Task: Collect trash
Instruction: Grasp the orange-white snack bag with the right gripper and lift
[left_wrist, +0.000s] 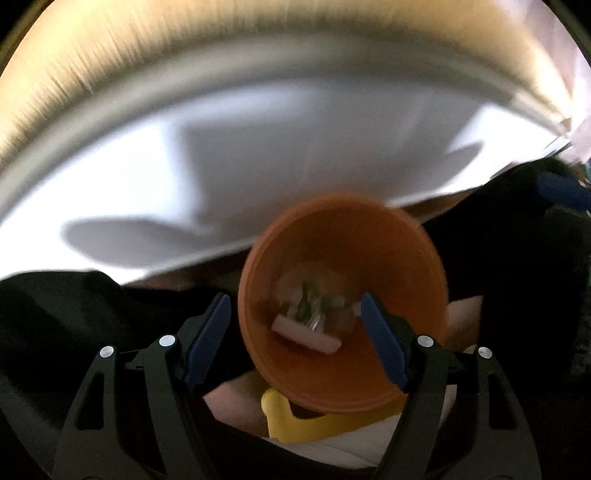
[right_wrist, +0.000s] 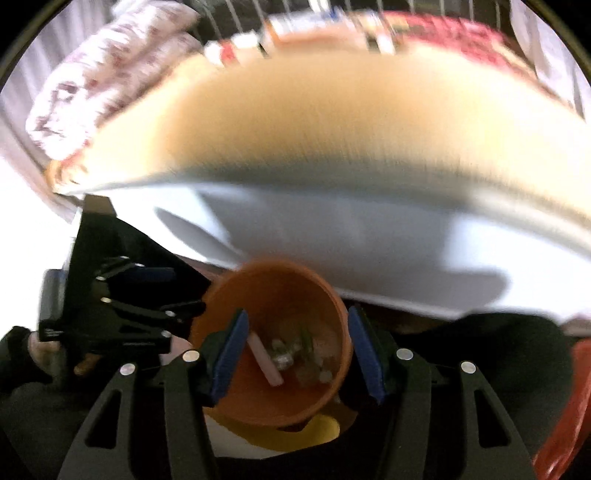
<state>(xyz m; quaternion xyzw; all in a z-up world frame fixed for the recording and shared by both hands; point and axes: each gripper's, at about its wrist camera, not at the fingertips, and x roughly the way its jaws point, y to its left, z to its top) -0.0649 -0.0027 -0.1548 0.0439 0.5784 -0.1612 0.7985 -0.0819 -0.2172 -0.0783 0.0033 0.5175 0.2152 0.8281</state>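
no writing or label can be read in either blurred view. the round orange plastic bowl holds mixed scraps, among them a pale pink stick, and lies in an open black bag. the left gripper and right gripper both stand apart above it, gripping nothing.
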